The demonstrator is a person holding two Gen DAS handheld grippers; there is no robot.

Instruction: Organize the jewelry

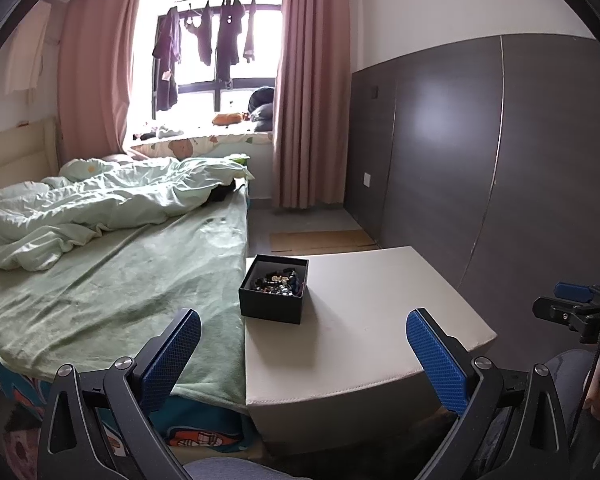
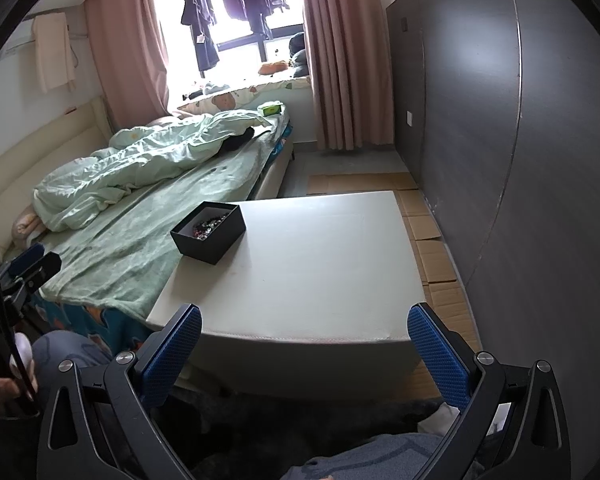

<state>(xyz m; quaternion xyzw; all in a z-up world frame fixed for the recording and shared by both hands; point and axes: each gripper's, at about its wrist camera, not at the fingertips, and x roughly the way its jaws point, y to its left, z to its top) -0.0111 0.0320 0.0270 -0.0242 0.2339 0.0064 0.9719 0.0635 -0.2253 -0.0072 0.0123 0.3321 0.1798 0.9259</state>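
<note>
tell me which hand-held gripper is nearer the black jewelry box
Left. The left hand-held gripper hangs just short of the black jewelry box; the right hand-held gripper sits farther back, off to its right.

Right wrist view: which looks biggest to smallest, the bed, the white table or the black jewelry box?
1. Bed
2. White table, though it is nearer, so it is close to the bed
3. Black jewelry box, clearly smallest
</note>
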